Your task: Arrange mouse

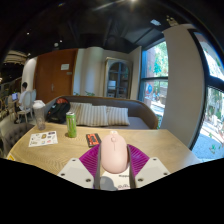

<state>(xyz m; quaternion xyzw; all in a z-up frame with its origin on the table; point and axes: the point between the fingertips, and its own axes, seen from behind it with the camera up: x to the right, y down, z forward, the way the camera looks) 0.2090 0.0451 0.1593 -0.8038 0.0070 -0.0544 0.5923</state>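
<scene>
The gripper (113, 168) clasps a pale pink mouse (113, 152) between its two fingers, lifted above the wooden table (160, 145). Beyond it on the table stand a green can (71, 125), a leaflet (43, 139) and a small brown box (93, 139).

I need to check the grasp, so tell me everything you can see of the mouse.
The mouse is a pale pink, smooth, plastic-looking computer mouse with a rounded, domed back. It points lengthwise away from the camera, seen from behind and above. It sits between the two fingers of the gripper, whose purple pads press against its sides. It is over the near edge of the wooden table; its underside is hidden.
</scene>
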